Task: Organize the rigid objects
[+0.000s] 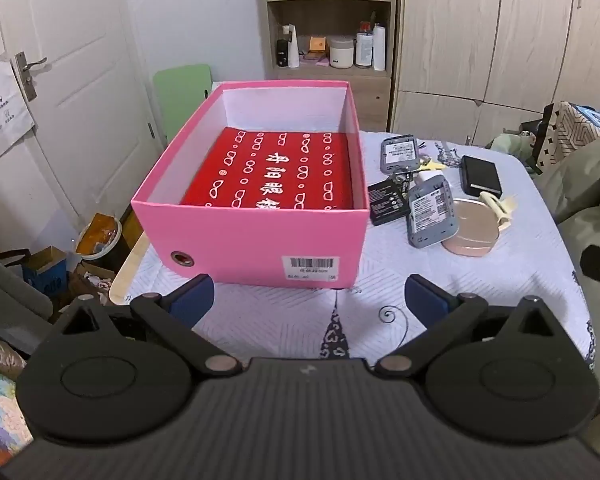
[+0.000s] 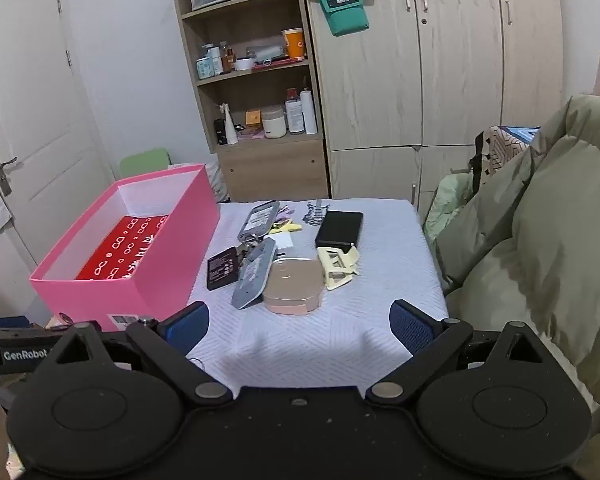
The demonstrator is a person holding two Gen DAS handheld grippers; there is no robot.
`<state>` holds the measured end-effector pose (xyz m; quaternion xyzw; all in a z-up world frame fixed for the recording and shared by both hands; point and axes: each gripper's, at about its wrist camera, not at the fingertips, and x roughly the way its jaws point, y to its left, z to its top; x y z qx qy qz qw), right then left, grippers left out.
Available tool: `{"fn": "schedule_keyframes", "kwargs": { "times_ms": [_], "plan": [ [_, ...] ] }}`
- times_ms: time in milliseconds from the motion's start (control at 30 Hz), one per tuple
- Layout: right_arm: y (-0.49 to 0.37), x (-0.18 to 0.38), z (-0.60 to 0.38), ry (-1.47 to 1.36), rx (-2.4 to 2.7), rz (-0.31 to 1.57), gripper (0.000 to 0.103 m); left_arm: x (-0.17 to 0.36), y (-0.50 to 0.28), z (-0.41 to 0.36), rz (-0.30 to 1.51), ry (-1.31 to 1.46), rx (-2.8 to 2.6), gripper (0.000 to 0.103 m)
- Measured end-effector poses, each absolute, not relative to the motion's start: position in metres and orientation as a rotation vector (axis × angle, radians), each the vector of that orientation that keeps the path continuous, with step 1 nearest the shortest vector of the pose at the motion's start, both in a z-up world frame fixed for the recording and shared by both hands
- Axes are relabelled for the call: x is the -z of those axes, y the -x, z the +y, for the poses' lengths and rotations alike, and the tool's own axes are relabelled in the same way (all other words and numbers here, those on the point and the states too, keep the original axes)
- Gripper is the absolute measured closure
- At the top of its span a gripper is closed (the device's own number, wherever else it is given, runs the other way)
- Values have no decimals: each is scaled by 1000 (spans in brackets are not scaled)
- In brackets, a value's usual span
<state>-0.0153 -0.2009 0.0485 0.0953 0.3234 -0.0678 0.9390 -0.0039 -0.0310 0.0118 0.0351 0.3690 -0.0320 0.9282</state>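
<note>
Lying ahead of the spread, empty left gripper (image 1: 307,300), the pink box (image 1: 256,236) is seen lengthwise, pointing away; the right gripper (image 2: 300,326) gapes too, gadgets (image 2: 256,276) beyond, perhaps phones.

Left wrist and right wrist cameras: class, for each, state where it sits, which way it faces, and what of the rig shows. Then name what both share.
Left wrist: sits on the left gripper, facing forward and down at the pink box; its open blue-padded fingers show.
Right wrist: sits on the right gripper, facing forward and down at the scattered items, such as the pink compact; open fingers show.
Shared: box, compact, black case, table, shelf.
</note>
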Motion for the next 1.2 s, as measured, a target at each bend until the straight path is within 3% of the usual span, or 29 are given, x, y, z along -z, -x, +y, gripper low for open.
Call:
{"fn": "schedule_keyframes", "kwargs": {
  "times_ms": [1200],
  "plan": [
    [13, -34, -226, -181, 160, 678, 4, -7, 12, -49, 722, -101, 46, 0]
  ]
}}
